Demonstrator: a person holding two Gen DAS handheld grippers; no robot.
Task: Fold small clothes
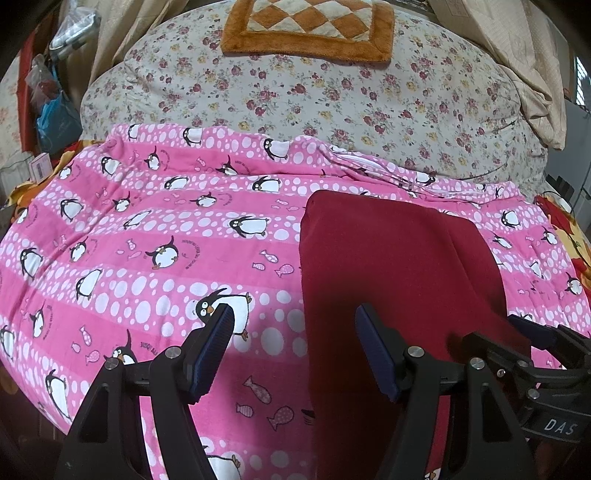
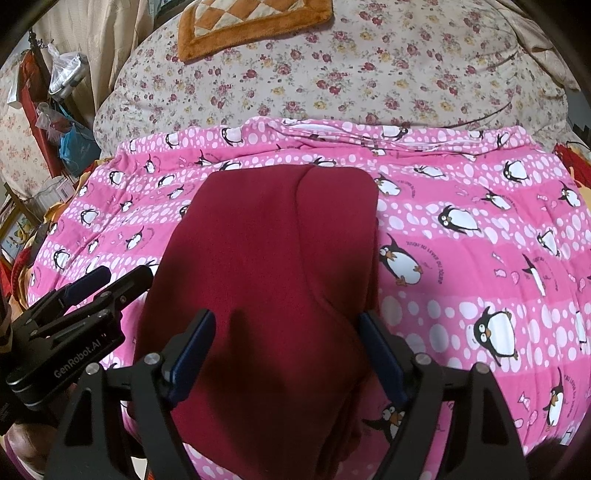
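A dark red garment [image 1: 399, 280] lies flat, folded into a long strip, on the pink penguin blanket [image 1: 155, 236]. It also shows in the right wrist view [image 2: 266, 266]. My left gripper [image 1: 293, 312] is open and empty, hovering over the garment's near left edge; its right finger is above the cloth, its left finger above the blanket. My right gripper [image 2: 286, 317] is open and empty, above the garment's near end. The right gripper shows at the right edge of the left wrist view [image 1: 532, 332], and the left gripper [image 2: 110, 275] at the left of the right wrist view.
A floral quilt [image 1: 332, 96] is bunched behind the blanket, with an orange checked cushion [image 1: 310, 29] on it. Bags and clutter [image 1: 51, 92] hang at the far left. A yellow-red cloth [image 1: 569, 229] lies at the right edge.
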